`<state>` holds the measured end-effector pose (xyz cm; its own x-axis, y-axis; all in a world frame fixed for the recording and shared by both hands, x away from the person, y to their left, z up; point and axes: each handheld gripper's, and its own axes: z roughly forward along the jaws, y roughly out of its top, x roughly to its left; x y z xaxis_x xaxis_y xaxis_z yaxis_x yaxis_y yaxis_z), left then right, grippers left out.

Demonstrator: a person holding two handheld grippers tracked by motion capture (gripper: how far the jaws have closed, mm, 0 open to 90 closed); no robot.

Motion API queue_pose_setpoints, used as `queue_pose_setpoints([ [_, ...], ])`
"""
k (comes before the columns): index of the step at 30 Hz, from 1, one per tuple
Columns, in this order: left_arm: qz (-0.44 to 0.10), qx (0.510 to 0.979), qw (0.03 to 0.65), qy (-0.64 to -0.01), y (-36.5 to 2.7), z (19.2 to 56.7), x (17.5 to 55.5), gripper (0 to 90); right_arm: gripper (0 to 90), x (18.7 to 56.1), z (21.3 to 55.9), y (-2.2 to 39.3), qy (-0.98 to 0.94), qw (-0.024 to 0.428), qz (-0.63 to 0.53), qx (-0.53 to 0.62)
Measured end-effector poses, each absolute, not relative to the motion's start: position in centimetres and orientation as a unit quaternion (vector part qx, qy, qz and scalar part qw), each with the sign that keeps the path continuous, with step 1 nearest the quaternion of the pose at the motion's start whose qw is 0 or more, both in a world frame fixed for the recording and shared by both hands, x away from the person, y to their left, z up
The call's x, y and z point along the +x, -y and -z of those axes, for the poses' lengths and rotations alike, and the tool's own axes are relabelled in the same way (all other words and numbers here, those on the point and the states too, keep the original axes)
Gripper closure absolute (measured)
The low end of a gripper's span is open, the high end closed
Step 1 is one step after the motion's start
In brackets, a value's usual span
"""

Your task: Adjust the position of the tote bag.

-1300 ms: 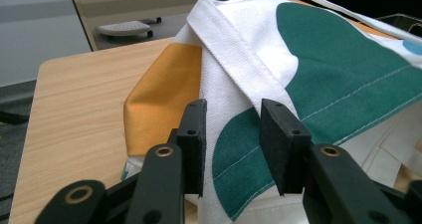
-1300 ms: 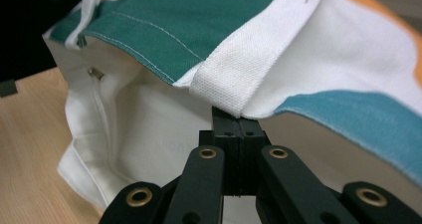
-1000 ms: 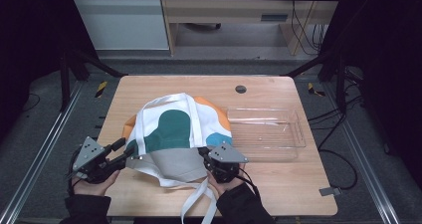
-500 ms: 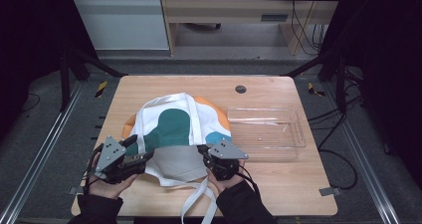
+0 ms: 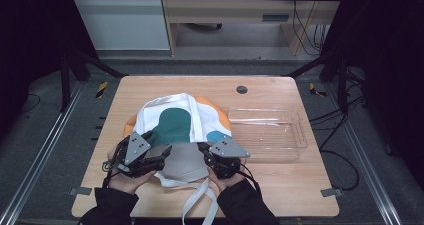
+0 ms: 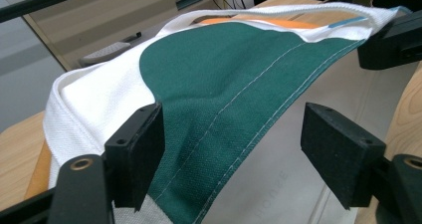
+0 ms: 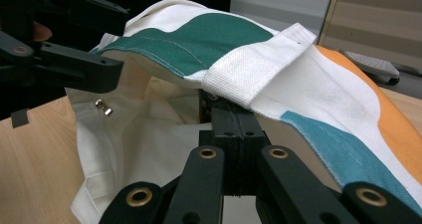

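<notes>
A cloth tote bag point(image 5: 177, 122), white with green, orange and blue patches, lies on the wooden table point(image 5: 300, 185). My left gripper point(image 5: 162, 154) is at the bag's near left edge. Its jaws have just been opening and stand wide, and the green upper layer point(image 6: 234, 84) of the bag passes between them without being pressed by either pad. My right gripper point(image 7: 231, 122) is shut on the bag's rim just under the white handle strap point(image 7: 254, 67) and holds that rim up off the table. The bag's pale inside point(image 7: 149, 129) shows beneath the raised layer.
A clear plastic tray point(image 5: 270, 130) sits right of the bag, touching it. White straps point(image 5: 197, 202) trail off the table's front edge between the person's sleeves. A small round hole point(image 5: 242, 89) is near the far edge. A zipper pull point(image 7: 102, 106) hangs inside the bag.
My left gripper moved right from beside the bag's left corner to its near edge, and its jaws widened. The right gripper kept still with its hold on the rim.
</notes>
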<state>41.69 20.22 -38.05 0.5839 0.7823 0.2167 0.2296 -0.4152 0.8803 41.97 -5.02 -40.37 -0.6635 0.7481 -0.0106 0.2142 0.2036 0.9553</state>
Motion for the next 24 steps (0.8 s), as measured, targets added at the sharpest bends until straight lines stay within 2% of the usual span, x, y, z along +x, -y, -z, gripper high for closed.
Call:
queue_pose_setpoints([
  [7, -0.328, 0.780, 0.415, -0.333, -19.8, 38.5, 42.2, 35.2, 90.0, 42.0, 40.4, 4.8, -0.738, 0.246, -0.538, 0.325],
  [9, -0.330, 0.779, 0.414, -0.336, -19.8, 38.5, 42.3, 43.5, 90.0, 42.0, 40.5, 4.7, -0.739, 0.247, -0.537, 0.322],
  [10, -0.325, 0.780, 0.414, -0.338, -19.8, 38.5, 42.3, 43.5, 90.0, 42.0, 40.5, 4.7, -0.739, 0.247, -0.537, 0.322],
  [13, -0.327, 0.784, 0.405, -0.337, -19.6, 38.6, 42.3, 53.6, 90.0, 42.0, 40.6, 4.5, -0.742, 0.246, -0.535, 0.321],
  [14, -0.327, 0.787, 0.401, -0.336, -19.5, 38.6, 42.4, 53.6, 90.0, 42.0, 40.6, 4.5, -0.742, 0.246, -0.535, 0.321],
  [15, -0.322, 0.792, 0.396, -0.336, -19.4, 38.7, 42.4, 60.1, 90.0, 42.0, 40.6, 4.5, -0.743, 0.246, -0.534, 0.320],
  [19, -0.308, 0.793, 0.398, -0.342, -19.6, 38.8, 42.6, 72.0, 90.0, 41.9, 41.0, 4.4, -0.747, 0.242, -0.531, 0.319],
  [24, -0.301, 0.788, 0.406, -0.352, -19.7, 38.8, 42.9, 82.3, 90.0, 41.8, 41.8, 4.1, -0.752, 0.237, -0.526, 0.319],
])
